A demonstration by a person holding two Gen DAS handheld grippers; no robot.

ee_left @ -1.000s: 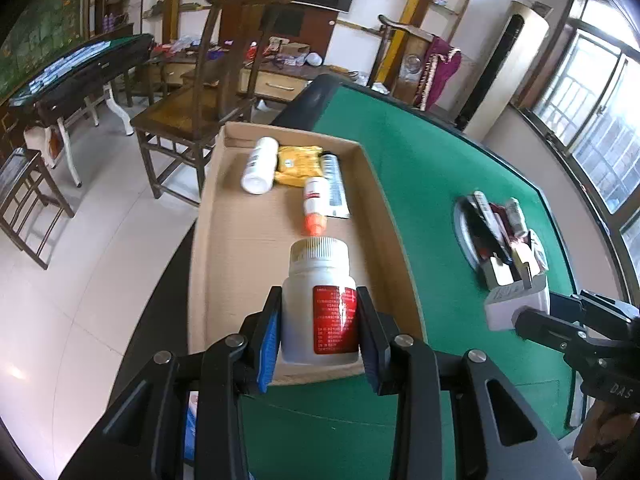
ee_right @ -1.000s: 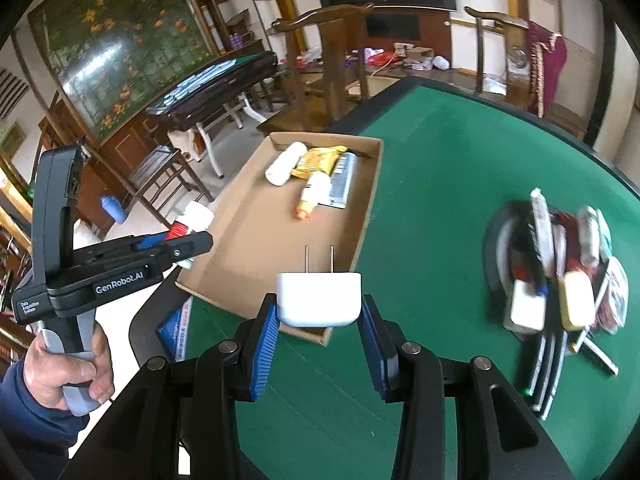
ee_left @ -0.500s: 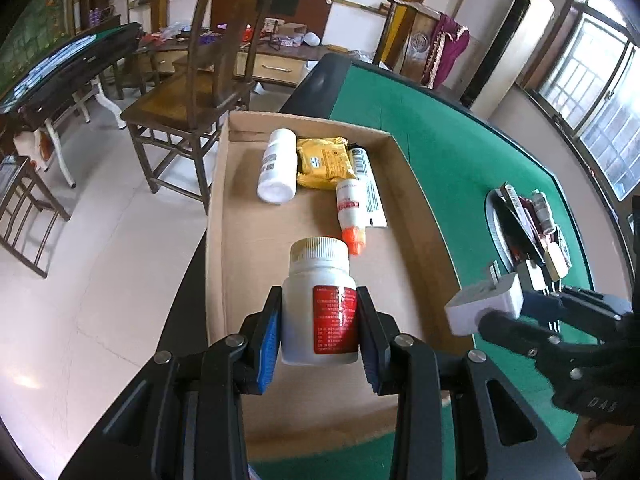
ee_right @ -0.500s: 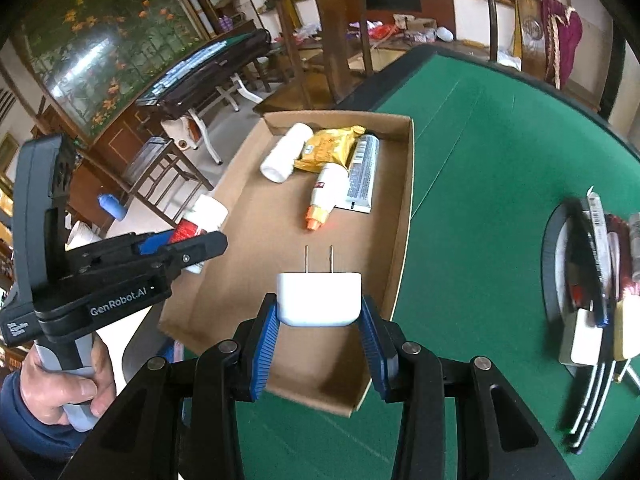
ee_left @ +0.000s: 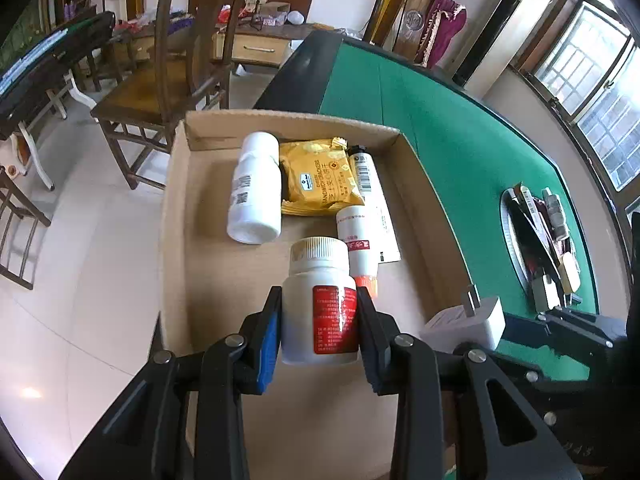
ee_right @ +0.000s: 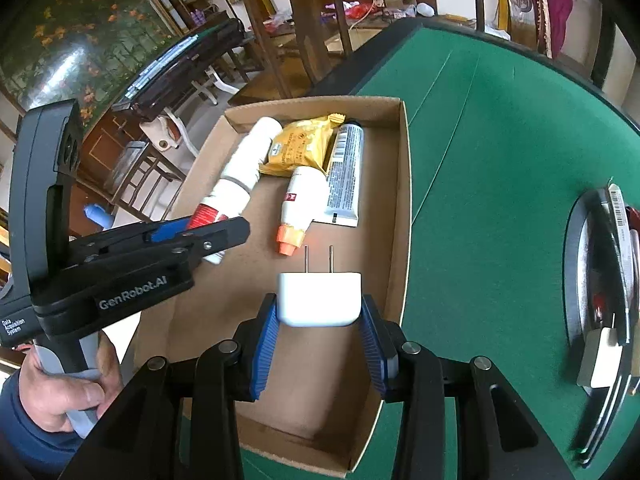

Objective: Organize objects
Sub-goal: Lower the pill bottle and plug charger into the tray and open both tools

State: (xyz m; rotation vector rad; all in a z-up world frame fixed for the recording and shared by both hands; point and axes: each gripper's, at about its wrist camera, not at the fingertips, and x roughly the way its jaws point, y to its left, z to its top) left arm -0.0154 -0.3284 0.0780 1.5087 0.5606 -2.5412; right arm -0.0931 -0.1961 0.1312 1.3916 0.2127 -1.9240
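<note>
The white pill bottle with the red label (ee_left: 320, 308) sits pinched between the blue pads of the left gripper (ee_left: 320, 332), cap pointing away, held above the near half of the cardboard box (ee_left: 176, 216). Alongside it, the white plug adapter (ee_right: 319, 299) is clamped in the right gripper (ee_right: 320, 336), its two metal prongs sticking forward, and it hangs over the box floor close to the right-hand wall. From the right wrist view the left gripper (ee_right: 200, 240) shows side-on, a hand (ee_right: 68, 388) in a blue sleeve wrapped round its handle. Down in the box, at the far end, lie a plain white bottle (ee_left: 254, 188) on its side, a yellow cracker packet (ee_left: 320, 180) touching it, a white tube with a barcode (ee_left: 372, 196) along the packet's other edge, and a small white bottle with an orange cap (ee_right: 298, 208) lying across the tube's near end. The box rests on a green felt table (ee_right: 500, 140). Well apart to the right, a dark round tray (ee_right: 576, 280) holds a jumble of pens and small packets, too blurred to name. Beyond the box stands a wooden chair (ee_left: 160, 80) on a pale tiled floor.
</note>
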